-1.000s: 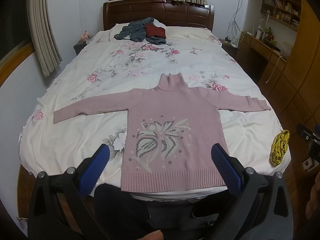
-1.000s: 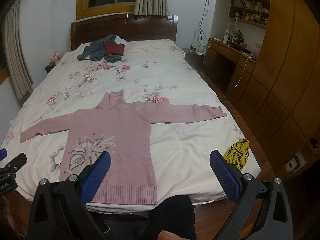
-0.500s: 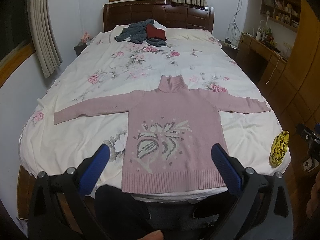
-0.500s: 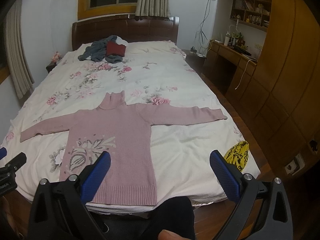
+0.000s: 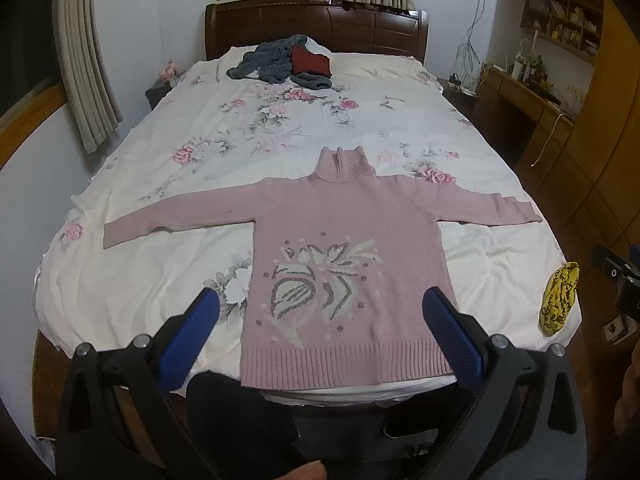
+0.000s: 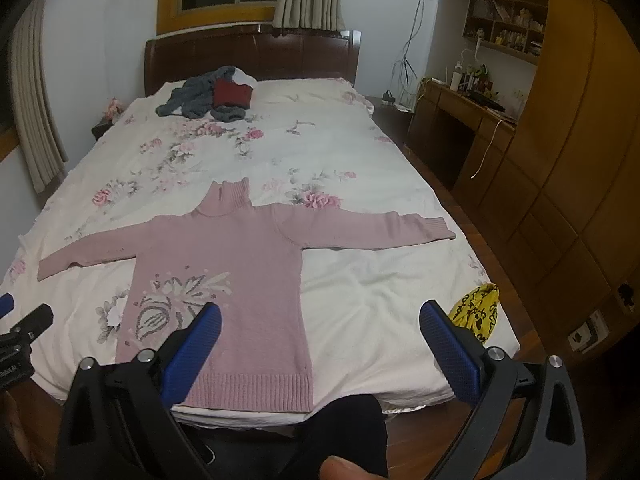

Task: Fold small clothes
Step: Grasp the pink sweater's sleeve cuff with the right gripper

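My left tool (image 5: 320, 328) and right tool (image 6: 320, 332) both hover with fingers spread wide, gripping nothing, at the near edge of the bed (image 5: 132, 288). The pink sweater (image 5: 344, 264) lies flat there, sleeves outstretched, hem nearest me. A yellow cloth (image 6: 476, 312) sits near right.

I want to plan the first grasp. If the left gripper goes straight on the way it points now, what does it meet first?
Probably the pink turtleneck sweater, around its knitted flower pattern. The open left gripper hangs short of the bed, with nothing between. Depth is unclear in this fisheye view.
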Available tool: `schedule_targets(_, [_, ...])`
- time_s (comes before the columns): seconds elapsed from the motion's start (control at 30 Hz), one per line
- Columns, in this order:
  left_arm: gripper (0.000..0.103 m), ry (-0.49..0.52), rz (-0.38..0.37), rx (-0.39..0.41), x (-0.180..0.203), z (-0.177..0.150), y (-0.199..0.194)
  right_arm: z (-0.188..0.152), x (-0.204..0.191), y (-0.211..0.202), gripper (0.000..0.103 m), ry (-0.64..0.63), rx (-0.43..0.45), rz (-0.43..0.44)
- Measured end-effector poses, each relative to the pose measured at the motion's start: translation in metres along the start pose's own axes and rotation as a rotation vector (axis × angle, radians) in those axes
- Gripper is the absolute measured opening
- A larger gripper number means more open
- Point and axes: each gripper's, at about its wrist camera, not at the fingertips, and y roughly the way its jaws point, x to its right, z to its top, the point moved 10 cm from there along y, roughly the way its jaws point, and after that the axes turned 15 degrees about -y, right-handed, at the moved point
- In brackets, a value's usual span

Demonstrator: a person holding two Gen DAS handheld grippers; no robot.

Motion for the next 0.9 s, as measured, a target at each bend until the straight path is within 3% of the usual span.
schedule_targets(0.23, [0.101, 0.019, -0.012, -0.020, 0.006, -0.001, 0.024, 0.001, -0.001, 0.020, 0.100, -0.012, -0.025, 0.002])
schedule_targets(0.33, [0.101, 0.088, -0.145, -0.014, 0.028, -0.007, 0.041, 0.006, 0.000, 0.038, 0.100, -0.035, 0.016, 0.005])
schedule_targets(0.4, [0.101, 0.181, -0.200, -0.036, 0.047, -0.016, 0.061, 0.006, -0.004, 0.062, 0.100, -0.083, 0.119, 0.090])
schedule_targets(0.43, [0.101, 0.210, -0.201, -0.057, 0.053, -0.019, 0.072, 0.002, -0.003, 0.080, 0.100, -0.104, 0.104, 0.108])
schedule_targets(0.5, [0.101, 0.215, -0.247, -0.102, 0.068, -0.023, 0.090, -0.014, 0.011, 0.125, 0.100, -0.121, -0.005, 0.079])
schedule_targets(0.57, [0.101, 0.180, -0.279, -0.129, 0.078, -0.024, 0.105, -0.023, 0.042, 0.166, 0.097, -0.048, -0.039, 0.092])
schedule_targets(0.63, [0.101, 0.147, -0.281, -0.106, 0.084, -0.020, 0.119, -0.030, 0.086, 0.200, 0.097, 0.089, -0.042, 0.117])
schedule_targets(0.7, [0.101, 0.124, -0.266, -0.081, 0.087, -0.013, 0.132, -0.041, 0.127, 0.234, 0.092, 0.256, -0.080, 0.199])
schedule_targets(0.8, [0.101, 0.058, -0.321, -0.103, 0.098, -0.006, 0.152, -0.066, 0.185, 0.298, 0.080, 0.564, -0.175, 0.331])
schedule_targets(0.87, [0.101, -0.004, -0.370, -0.126, 0.104, -0.002, 0.166, -0.082, 0.219, 0.341, 0.065, 0.694, -0.225, 0.366])
schedule_targets(0.9, [0.101, -0.023, -0.380, -0.134, 0.108, -0.001, 0.173, -0.089, 0.239, 0.363, 0.063, 0.768, -0.229, 0.388])
